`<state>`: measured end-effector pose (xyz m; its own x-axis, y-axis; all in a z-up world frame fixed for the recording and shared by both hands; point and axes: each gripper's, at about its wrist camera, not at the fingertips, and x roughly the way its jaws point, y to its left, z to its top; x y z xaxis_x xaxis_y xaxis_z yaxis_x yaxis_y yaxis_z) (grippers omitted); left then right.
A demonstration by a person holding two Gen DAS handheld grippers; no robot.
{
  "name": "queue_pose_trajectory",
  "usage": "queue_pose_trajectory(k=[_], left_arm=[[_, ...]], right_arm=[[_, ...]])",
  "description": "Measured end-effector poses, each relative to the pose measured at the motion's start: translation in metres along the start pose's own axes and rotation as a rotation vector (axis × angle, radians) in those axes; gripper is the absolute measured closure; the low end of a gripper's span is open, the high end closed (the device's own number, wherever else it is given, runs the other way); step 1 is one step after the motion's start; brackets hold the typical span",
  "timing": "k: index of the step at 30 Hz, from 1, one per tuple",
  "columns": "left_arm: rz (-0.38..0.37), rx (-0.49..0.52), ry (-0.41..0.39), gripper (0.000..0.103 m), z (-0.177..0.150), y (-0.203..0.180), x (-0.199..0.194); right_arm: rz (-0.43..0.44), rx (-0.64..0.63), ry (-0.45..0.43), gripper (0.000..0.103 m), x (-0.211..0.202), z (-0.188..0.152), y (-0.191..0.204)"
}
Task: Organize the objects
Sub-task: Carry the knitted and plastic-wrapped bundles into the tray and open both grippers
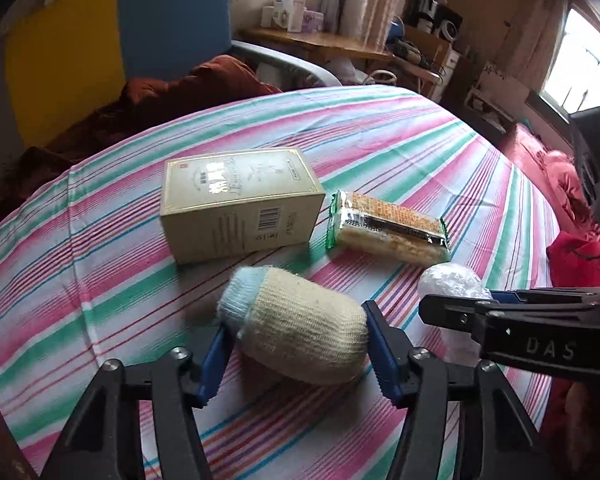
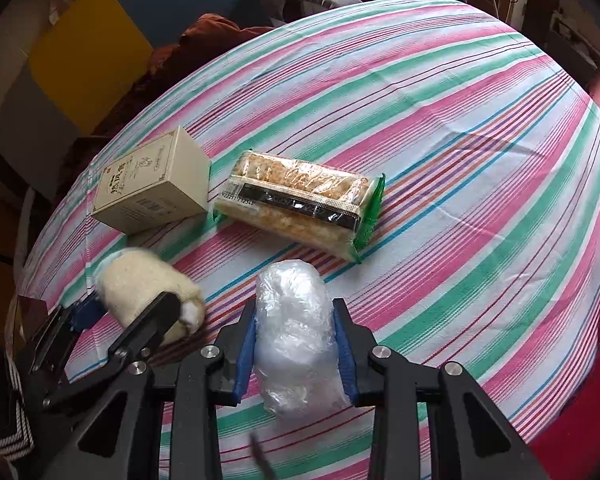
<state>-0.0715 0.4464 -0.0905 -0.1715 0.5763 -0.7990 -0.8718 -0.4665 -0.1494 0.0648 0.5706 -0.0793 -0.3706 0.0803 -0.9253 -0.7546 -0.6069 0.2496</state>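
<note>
A rolled cream sock with a pale blue cuff (image 1: 300, 328) lies on the striped tablecloth (image 1: 380, 140). My left gripper (image 1: 296, 344) has its blue pads against both sides of the sock. It also shows in the right wrist view (image 2: 148, 292). A clear plastic bundle (image 2: 296, 332) sits between the pads of my right gripper (image 2: 296, 348), which press on its sides. The bundle (image 1: 448, 284) shows partly behind the right gripper in the left wrist view. A beige box (image 1: 240, 204) and a biscuit packet (image 1: 388, 224) lie behind.
The box (image 2: 156, 184) and biscuit packet (image 2: 300, 204) lie side by side mid-table. A blue and yellow chair (image 1: 140, 40) with brown cloth stands behind the table. A red bag (image 1: 576, 256) sits at the right edge.
</note>
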Motion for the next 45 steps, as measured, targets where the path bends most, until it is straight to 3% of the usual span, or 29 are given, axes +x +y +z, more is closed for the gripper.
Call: queue_pose_trajectory(k=[7,12,26,31,39,45], left_arm=[[0.137,-0.037,-0.107,0.042,-0.026,0.001,-0.059],[0.229,-0.06,-0.183,0.042,-0.041,0.006,-0.107],[0.393,-0.176,-0.289,0.042,-0.095,0.041,-0.195],[0.426,-0.222,-0.29,0.041,-0.116,0.058,-0.213],[0.459,-0.306,-0.293,0.041,-0.151,0.085,-0.233],[0.472,-0.351,-0.286,0.041,-0.171,0.102,-0.243]], right_arm=[[0.093,-0.082,-0.029,0.068,-0.018,-0.012,-0.003],[0.178,-0.21,-0.059,0.068,-0.016,-0.02,0.059],[0.279,-0.483,-0.163,0.068,-0.029,-0.048,0.117],[0.278,-0.534,-0.153,0.068,-0.028,-0.056,0.129],[0.201,-0.549,-0.114,0.068,-0.014,-0.06,0.134],[0.159,-0.631,-0.068,0.068,-0.006,-0.074,0.15]])
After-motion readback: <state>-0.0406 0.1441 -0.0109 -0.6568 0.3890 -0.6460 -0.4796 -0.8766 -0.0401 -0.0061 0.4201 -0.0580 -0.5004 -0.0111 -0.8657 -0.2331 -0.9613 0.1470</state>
